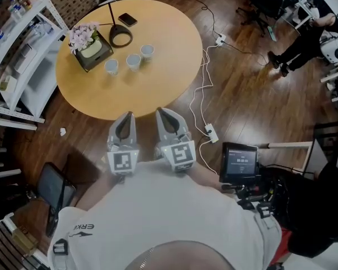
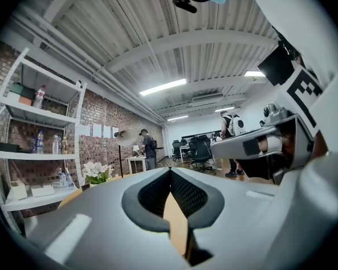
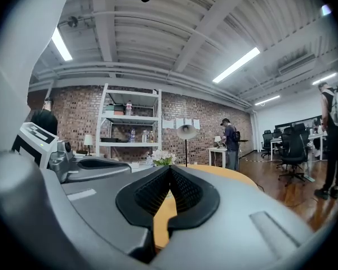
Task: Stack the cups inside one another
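Hovering at the table's [image 1: 158, 77] near edge, the left gripper [image 1: 127, 117] and right gripper [image 1: 160, 112] were both pressed together, empty. Three cups [image 1: 133, 62] stood unstacked in a row well beyond them, toward the far left edge beside a flower box [image 1: 91, 48]. Print on the shirt [image 1: 174, 218] partly read "ERK".

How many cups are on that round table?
3, in a slanting row on the round table: left cup beside the flower box, middle cup, right cup near the lamp base. None seems hidden.

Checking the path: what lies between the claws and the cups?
Only bare tabletop, from left claw and right claw to the cups; head view shows it.
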